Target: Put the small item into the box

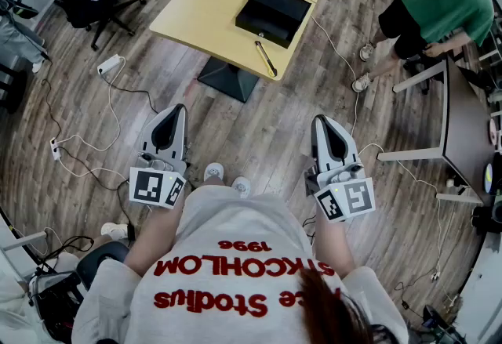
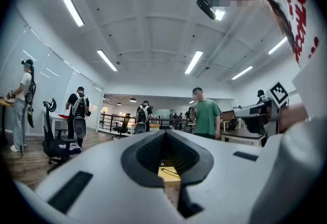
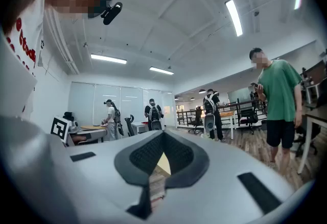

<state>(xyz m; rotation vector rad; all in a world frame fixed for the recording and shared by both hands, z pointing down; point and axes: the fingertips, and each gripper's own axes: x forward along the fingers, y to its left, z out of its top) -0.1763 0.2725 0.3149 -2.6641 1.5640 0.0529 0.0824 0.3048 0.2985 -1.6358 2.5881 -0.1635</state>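
My left gripper [image 1: 179, 110] and right gripper [image 1: 318, 123] are pressed together, empty, apart from the desk [image 1: 196, 5] with its black box [image 1: 273, 12] and, perhaps, pen [image 1: 265, 58].

Desk [image 1: 205, 1]: pale yellow wood-look top, smooth and matt. Box [image 1: 273, 12]: black, matt, with a faint sheen on top. Small item [image 1: 265, 58]: slim, dark with a yellowish glint; material cannot be told. Floor [image 1: 259, 127]: grained wood planks, satin finish. Left gripper [image 1: 177, 111] and right gripper [image 1: 319, 123]: smooth, matt, light-grey plastic shells. Fingers [image 2: 145, 151]: lined with black, finely ribbed, rubbery-looking pads. Shirt [image 1: 235, 213]: soft grey cloth with red print.
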